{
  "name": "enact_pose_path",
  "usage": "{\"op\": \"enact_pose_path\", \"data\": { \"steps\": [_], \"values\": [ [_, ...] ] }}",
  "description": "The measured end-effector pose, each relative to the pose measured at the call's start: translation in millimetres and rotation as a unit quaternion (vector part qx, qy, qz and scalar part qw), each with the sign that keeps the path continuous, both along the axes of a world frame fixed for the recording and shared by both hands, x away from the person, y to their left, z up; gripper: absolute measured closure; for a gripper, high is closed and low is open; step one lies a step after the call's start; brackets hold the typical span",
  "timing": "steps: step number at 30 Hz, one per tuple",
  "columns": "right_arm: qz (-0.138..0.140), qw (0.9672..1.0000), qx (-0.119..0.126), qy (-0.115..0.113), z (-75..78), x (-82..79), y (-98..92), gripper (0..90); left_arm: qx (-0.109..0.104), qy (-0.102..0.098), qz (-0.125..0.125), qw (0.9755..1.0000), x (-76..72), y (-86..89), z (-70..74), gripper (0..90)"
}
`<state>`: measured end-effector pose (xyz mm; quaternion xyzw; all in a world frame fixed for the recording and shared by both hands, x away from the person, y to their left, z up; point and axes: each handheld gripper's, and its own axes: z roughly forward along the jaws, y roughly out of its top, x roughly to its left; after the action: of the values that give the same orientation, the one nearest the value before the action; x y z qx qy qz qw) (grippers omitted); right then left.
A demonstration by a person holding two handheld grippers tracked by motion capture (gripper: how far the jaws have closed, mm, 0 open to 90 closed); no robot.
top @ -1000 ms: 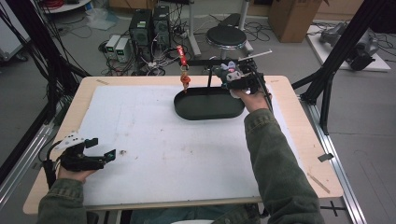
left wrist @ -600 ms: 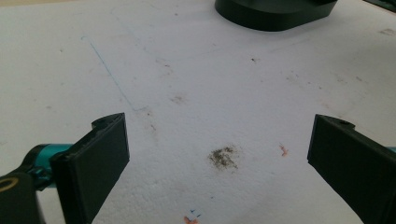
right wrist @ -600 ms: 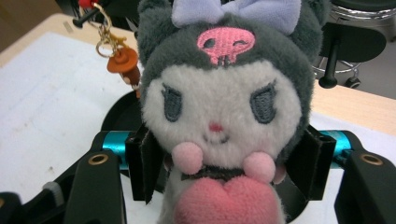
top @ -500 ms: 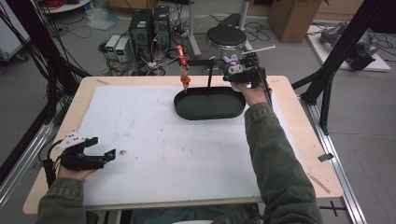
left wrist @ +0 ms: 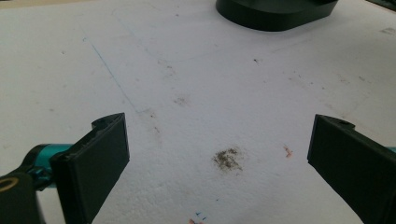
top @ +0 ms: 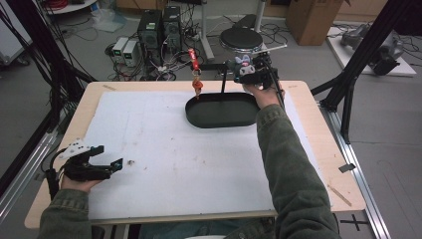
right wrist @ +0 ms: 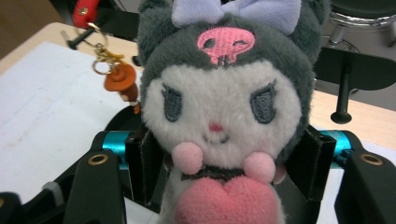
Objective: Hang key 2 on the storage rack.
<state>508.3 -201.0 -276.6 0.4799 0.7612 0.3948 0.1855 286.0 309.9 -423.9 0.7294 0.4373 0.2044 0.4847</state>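
Note:
My right gripper (top: pixel 247 69) is shut on a plush toy (right wrist: pixel 224 102) with a grey hood, a lavender bow, a pink skull mark and a pink heart; its jaws press the toy's sides. It holds the plush toy (top: pixel 242 63) above the far right end of a black oval base (top: pixel 221 110) with a thin upright post (top: pixel 223 80). From the stand's bar hangs a keychain (top: pixel 197 85) with a red strap and an orange charm (right wrist: pixel 120 79), left of the plush. My left gripper (top: pixel 110 157) rests open at the table's near left, with nothing between its jaws (left wrist: pixel 219 158).
A white sheet (top: pixel 164 149) covers most of the wooden table (top: pixel 318 164), with a small dark stain (left wrist: pixel 228 158) ahead of the left gripper. Beyond the far edge stand computer boxes (top: pixel 159 25), a round stool (top: pixel 241 37) and cables. Black frame legs (top: pixel 348 84) flank the table.
The right gripper with the plush toy has shifted a little up and toward the far edge of the table. The left gripper has stayed where it was.

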Motion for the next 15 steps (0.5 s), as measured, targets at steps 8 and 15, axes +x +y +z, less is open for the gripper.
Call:
{"op": "enact_pose_path", "data": {
  "steps": [8,15],
  "values": [
    [-0.02,0.9997,0.014,-0.009,-6.4,10.2,-0.5,35.7,0.003,0.003,-0.003,1.0,1.6,-0.4,-0.6,5.9],
    [-0.036,0.9992,0.013,-0.011,-8.2,16.5,-5.8,26.1,0.01,0.01,-0.01,0.9999,1.9,-3.7,-1.9,5.9]
  ]
}}
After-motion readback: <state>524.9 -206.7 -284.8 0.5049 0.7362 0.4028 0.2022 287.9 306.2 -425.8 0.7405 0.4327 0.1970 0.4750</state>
